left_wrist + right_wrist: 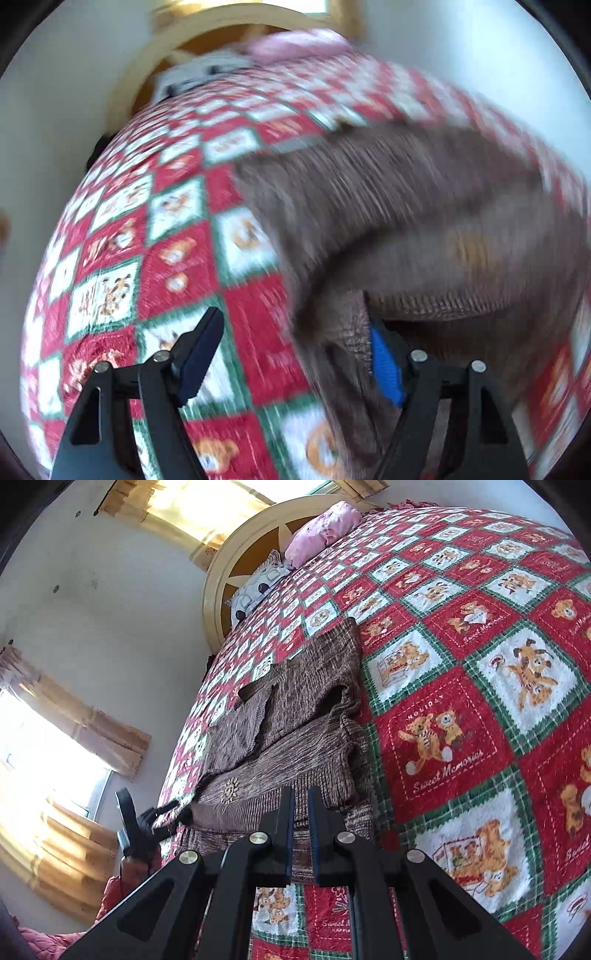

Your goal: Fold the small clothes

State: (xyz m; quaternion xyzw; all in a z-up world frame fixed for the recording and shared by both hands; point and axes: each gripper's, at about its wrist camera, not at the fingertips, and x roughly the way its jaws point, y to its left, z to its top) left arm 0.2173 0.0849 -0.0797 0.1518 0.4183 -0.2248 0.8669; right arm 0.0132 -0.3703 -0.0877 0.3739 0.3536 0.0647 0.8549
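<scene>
A brown knitted sweater (295,709) lies partly folded on the red, white and green teddy-bear quilt (461,701), with its ribbed hem nearest me. My right gripper (301,794) is shut just above that hem, and I see nothing between its fingers. In the blurred left wrist view my left gripper (295,325) stands wide open. The sweater (406,206) fills the right side there, and a flap of it hangs against the blue pad (384,365), not pinched. From the right wrist view, the left gripper (146,808) sits at the hem's left end near the bed's edge.
A pink pillow (325,528) and a spotted pillow (258,587) lie by the round wooden headboard (236,565). The bed's left edge drops toward a wall with curtained windows (55,757). Red cloth (110,893) lies low at the left. Bare quilt spreads to the right of the sweater.
</scene>
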